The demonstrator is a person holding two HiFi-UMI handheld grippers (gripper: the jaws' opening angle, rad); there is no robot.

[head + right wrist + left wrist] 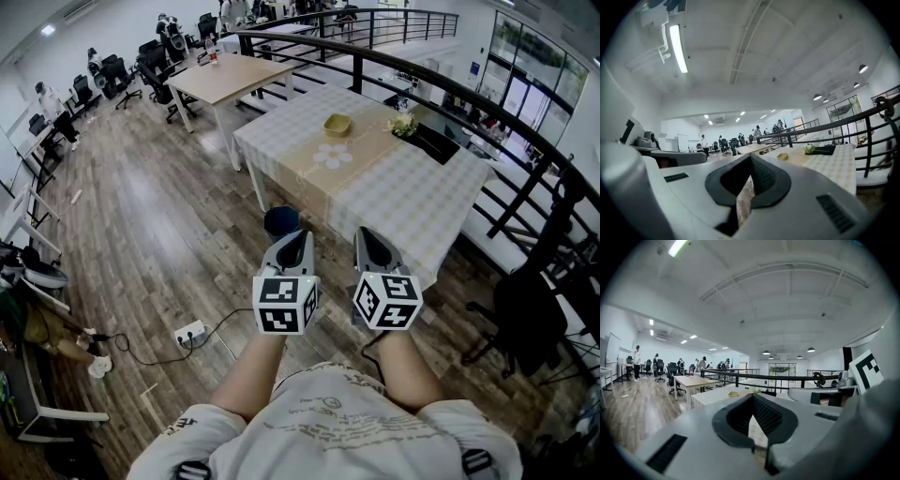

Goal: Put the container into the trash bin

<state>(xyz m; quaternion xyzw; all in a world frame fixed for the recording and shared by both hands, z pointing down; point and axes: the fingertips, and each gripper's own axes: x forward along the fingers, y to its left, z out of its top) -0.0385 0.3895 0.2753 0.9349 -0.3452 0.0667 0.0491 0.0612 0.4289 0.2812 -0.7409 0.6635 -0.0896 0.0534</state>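
Closest in, the person's forearms point(251, 373) reach forward, each hand carrying a grey gripper with a marker cube. The left gripper point(292, 236) and the right gripper point(368, 234) sit side by side, roughly level. In each gripper's own view the jaws are closed together with nothing between them. On the wood plank floor point(159, 216) to the left lies a white power strip point(190, 332). Just beyond the left gripper's tip stands the dark blue round trash bin point(279, 220), on the floor by the near edge of a table under a pale checked cloth point(412, 202). Farther along that table, on a beige runner point(323, 173), rests the small yellow bowl-shaped container point(337, 125), well apart from both grippers and the bin. Past it are a bunch of pale flowers point(404, 125) and a black tray point(433, 142), then a black metal railing point(375, 66). Beyond that stand a bare wooden-topped table point(230, 77) and black office chairs point(155, 75).
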